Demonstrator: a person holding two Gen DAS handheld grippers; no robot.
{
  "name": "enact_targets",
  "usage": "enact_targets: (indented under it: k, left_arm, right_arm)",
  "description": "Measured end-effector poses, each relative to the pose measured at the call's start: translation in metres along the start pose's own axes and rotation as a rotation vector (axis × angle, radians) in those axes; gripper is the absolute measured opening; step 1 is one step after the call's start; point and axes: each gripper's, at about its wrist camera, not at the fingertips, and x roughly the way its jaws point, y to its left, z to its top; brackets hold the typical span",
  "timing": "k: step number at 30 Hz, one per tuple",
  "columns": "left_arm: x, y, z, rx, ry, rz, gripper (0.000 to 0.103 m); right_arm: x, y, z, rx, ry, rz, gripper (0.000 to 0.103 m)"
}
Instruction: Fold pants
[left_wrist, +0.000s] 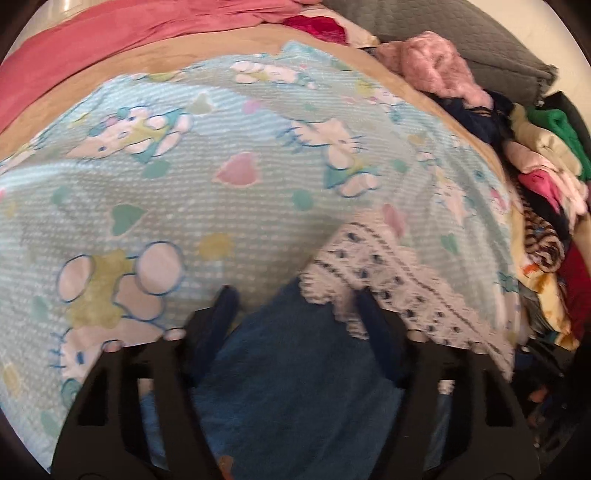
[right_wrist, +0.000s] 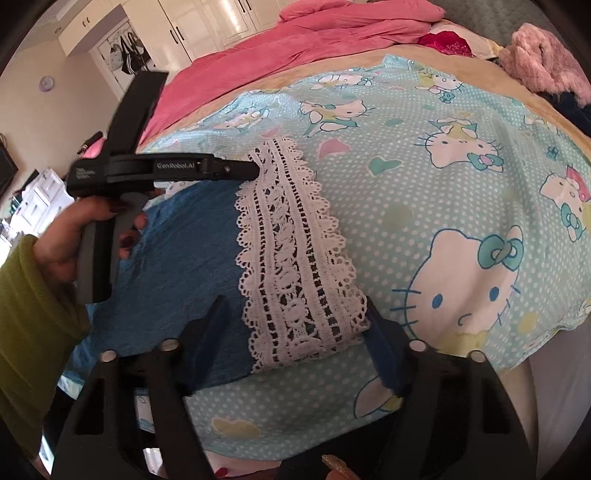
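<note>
The blue pants (right_wrist: 184, 251) lie on a pale blue cartoon-cat sheet (right_wrist: 443, 184), with a white lace hem band (right_wrist: 295, 266) at their right end. In the left wrist view the blue cloth (left_wrist: 295, 369) and lace hem (left_wrist: 388, 280) lie between and under my left gripper (left_wrist: 295, 299), whose fingers are spread open; the view is blurred. The left gripper also shows in the right wrist view (right_wrist: 255, 170), its tip at the lace's far corner. My right gripper (right_wrist: 295, 314) is open, its fingers straddling the lace's near end.
A pink duvet (right_wrist: 295, 40) lies at the bed's far side. A fluffy pink garment (left_wrist: 432, 66) and a heap of mixed clothes (left_wrist: 546, 206) line the right edge. A grey cushion (left_wrist: 461, 33) sits behind. Wardrobes (right_wrist: 207, 22) stand beyond the bed.
</note>
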Motion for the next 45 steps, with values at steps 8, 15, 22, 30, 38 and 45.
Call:
enact_targets:
  k: [8, 15, 22, 30, 38, 45]
  left_arm:
    - [0.012, -0.001, 0.0, 0.005, -0.002, -0.084, 0.051]
    - [0.011, -0.01, 0.001, 0.027, -0.002, -0.058, 0.024]
    - [-0.007, -0.01, -0.005, 0.023, -0.056, -0.069, 0.011]
    - [-0.057, -0.004, -0.013, -0.019, -0.174, -0.093, 0.01]
    - [-0.119, 0.022, -0.046, -0.09, -0.274, -0.078, 0.01]
    - [-0.152, 0.079, -0.108, -0.304, -0.3, -0.009, 0.027]
  right_arm:
    - [0.007, -0.003, 0.006, 0.032, -0.002, 0.073, 0.055]
    - [0.009, -0.011, 0.009, 0.087, -0.003, 0.174, 0.03]
    - [0.0, -0.003, 0.008, 0.046, -0.043, 0.271, 0.026]
    - [-0.023, 0.017, 0.005, -0.019, -0.137, 0.369, 0.026]
    - [-0.043, 0.117, 0.007, -0.298, -0.183, 0.421, 0.026]
    - [0.0, 0.2, -0.015, -0.539, -0.069, 0.35, 0.026]
